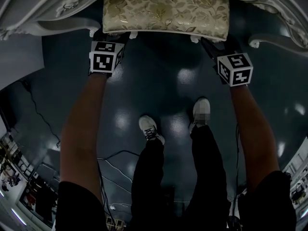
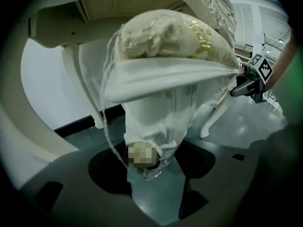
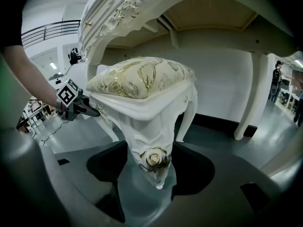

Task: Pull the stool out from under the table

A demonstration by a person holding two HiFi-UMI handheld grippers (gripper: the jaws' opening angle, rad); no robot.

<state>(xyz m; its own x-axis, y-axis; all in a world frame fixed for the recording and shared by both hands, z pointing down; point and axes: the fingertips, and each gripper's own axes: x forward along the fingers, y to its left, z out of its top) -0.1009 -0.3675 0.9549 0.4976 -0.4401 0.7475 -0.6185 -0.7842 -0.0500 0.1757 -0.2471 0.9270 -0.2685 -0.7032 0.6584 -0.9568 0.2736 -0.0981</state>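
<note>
The white carved stool with a gold floral cushion [image 1: 166, 11] stands partly beneath the ornate white table [image 1: 57, 4]. My left gripper [image 1: 111, 36] is at its front left corner and my right gripper [image 1: 214, 44] at its front right corner. In the left gripper view the corner leg [image 2: 151, 126] stands between the wide jaws of the left gripper [image 2: 149, 174], which do not press on it. In the right gripper view the leg with the gold rose [image 3: 154, 159] sits likewise inside the wide right gripper [image 3: 151, 174]. Each view shows the other gripper at the far corner [image 2: 253, 82] [image 3: 73, 103].
The person's two shoes [image 1: 151, 129] [image 1: 201, 110] stand on the glossy dark floor just behind the stool. Cables [image 1: 110, 162] trail over the floor at the lower left. A white table leg [image 3: 248, 98] and a white wall stand behind the stool.
</note>
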